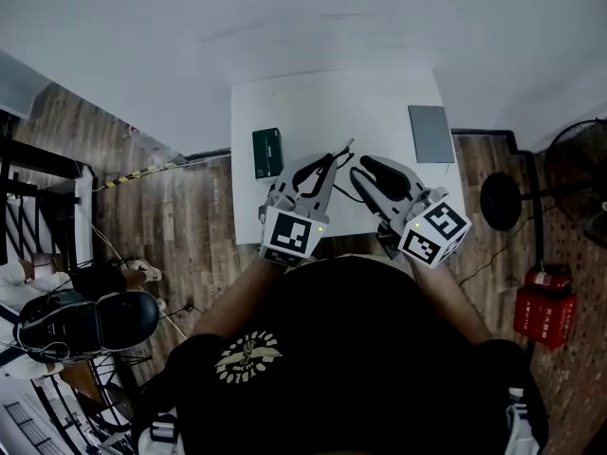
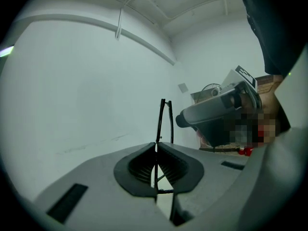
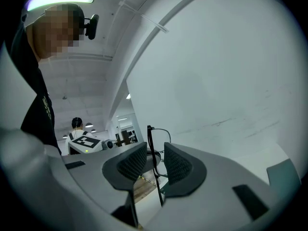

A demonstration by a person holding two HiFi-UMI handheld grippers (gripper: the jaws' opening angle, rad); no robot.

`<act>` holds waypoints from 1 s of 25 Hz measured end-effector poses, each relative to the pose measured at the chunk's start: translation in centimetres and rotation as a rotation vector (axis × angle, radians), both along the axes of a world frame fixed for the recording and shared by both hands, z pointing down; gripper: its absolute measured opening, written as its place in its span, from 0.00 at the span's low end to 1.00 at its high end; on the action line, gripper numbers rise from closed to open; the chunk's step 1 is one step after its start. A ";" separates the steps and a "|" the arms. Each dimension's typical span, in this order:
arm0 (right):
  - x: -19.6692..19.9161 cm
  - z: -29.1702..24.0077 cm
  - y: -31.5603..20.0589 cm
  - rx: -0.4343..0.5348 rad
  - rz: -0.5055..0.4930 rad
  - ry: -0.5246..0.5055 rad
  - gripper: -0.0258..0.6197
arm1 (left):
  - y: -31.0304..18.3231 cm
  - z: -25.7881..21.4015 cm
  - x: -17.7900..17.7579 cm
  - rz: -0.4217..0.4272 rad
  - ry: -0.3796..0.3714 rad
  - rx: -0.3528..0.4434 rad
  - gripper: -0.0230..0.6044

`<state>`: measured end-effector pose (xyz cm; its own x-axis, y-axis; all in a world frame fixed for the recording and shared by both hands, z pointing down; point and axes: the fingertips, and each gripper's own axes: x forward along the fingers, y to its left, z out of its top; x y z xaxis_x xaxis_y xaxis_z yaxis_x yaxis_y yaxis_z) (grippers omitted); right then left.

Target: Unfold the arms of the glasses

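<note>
Thin black-framed glasses [image 1: 340,152] hang over the white table [image 1: 313,102], between my two grippers. My left gripper [image 1: 325,166] is shut on them. In the left gripper view the pads meet on the thin frame [image 2: 155,146] and a folded arm [image 2: 163,119] sticks up past the tips. My right gripper [image 1: 361,172] faces it from the right and stands open. In the right gripper view the glasses [image 3: 152,143] pass through the gap between the two pads [image 3: 132,163] without being pressed. The right gripper [image 2: 216,114] also shows in the left gripper view.
A dark green box [image 1: 267,152] lies on the table's left part and a grey flat pad [image 1: 432,133] at its right edge. A fan [image 1: 580,173], a round black stand base [image 1: 501,200] and a red box [image 1: 542,309] stand on the wooden floor to the right.
</note>
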<state>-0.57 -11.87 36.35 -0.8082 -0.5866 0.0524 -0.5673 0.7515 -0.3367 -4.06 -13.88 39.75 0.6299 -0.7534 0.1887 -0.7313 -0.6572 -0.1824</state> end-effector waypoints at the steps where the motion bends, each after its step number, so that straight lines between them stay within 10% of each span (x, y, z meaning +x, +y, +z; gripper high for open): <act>1: 0.0 0.0 0.1 -0.003 -0.006 -0.005 0.20 | 0.1 0.2 0.4 0.007 -0.001 -0.003 0.07; 10: 1.6 0.5 -0.3 -0.016 -0.025 0.003 0.11 | 0.4 1.7 3.6 0.038 0.001 0.028 0.07; 25: 6.1 2.0 -0.2 -0.020 -0.049 0.073 0.07 | 0.2 2.7 7.4 0.091 -0.210 0.054 0.07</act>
<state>5.52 -12.11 38.37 -0.8297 -0.5444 0.1234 -0.5533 0.7728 -0.3109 3.36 -13.71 42.45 0.6467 -0.7082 0.2832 -0.6121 -0.7035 -0.3611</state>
